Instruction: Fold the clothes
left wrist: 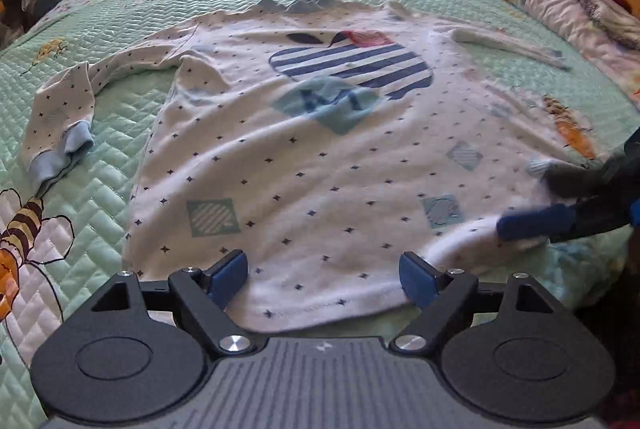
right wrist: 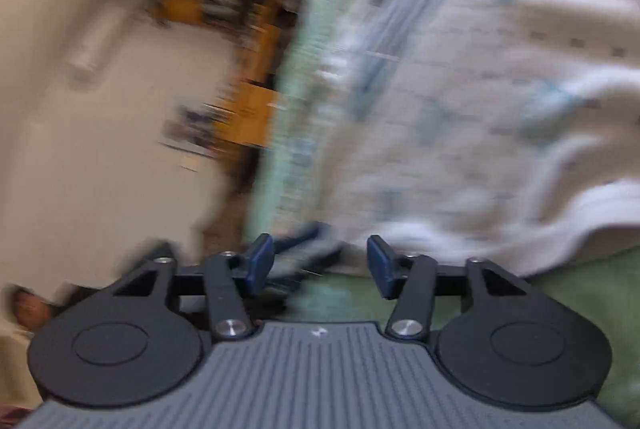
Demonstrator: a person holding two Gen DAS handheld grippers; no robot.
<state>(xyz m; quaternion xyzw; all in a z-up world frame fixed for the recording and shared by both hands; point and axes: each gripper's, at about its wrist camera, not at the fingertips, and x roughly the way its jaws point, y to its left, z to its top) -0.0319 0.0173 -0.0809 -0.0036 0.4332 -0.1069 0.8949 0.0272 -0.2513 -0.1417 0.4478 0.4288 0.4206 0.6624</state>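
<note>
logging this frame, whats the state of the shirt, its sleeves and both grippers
shirt: spread flat on the bed, unfolded, hem nearest
left sleeve: bent, cuff bunched up
right sleeve: stretched out straight
left gripper: open, fingers either side of the hem
right gripper: open, at the hem corner, view blurred

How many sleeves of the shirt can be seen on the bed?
2. One sleeve lies bent to the left of the shirt, with a blue cuff. The other sleeve stretches to the right, towards the pillows; its end is too blurred to see.
</note>
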